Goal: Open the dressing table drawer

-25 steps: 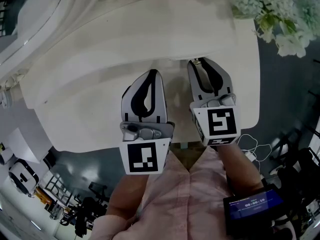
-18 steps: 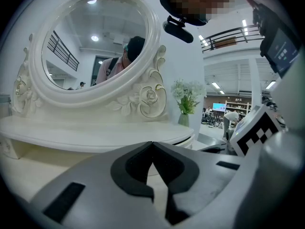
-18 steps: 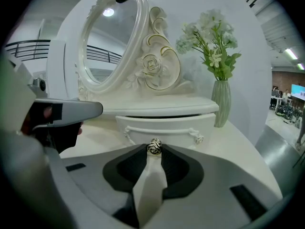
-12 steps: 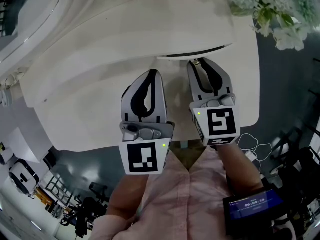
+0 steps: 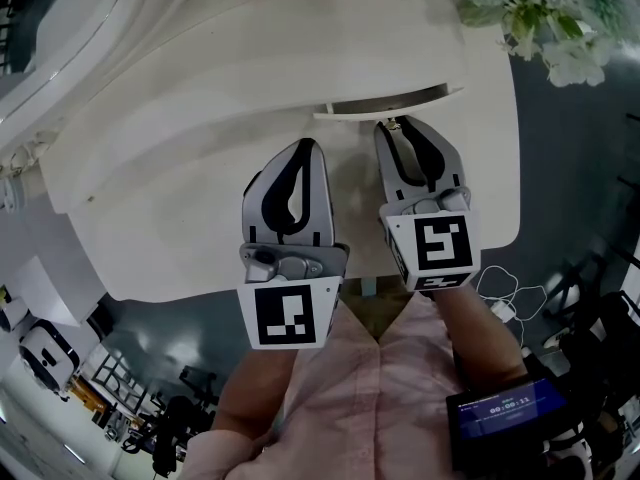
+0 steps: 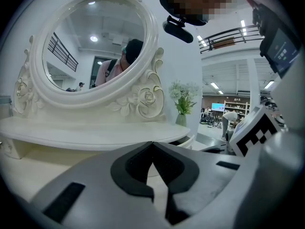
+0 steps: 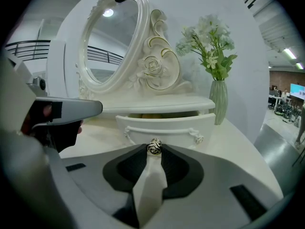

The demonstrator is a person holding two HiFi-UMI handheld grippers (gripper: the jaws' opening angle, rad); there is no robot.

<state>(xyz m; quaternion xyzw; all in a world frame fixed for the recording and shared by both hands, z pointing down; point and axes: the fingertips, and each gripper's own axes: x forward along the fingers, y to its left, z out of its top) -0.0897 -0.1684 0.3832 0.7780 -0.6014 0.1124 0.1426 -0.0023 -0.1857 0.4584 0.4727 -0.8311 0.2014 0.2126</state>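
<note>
While knob (image 7: 154, 146) is gripped, drawer (image 7: 164, 127) spans crosswise

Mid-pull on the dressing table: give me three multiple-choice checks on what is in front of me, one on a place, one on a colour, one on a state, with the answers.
1. Where does the vase stand?
A. on the tabletop, right of the mirror
B. on the floor
C. on a wall shelf

2. What colour is the drawer front?
A. black
B. white
C. red

3. What state is the drawer in?
A. fully shut
B. pulled partly out
C. lifted off and set aside

Answers:
1 A: the right gripper view shows the vase standing on the top beside the mirror's carved frame.
2 B: the front is white, like the rest of the table.
3 B: the front stands forward with a gap behind it, and the right gripper is shut on its knob.
</note>
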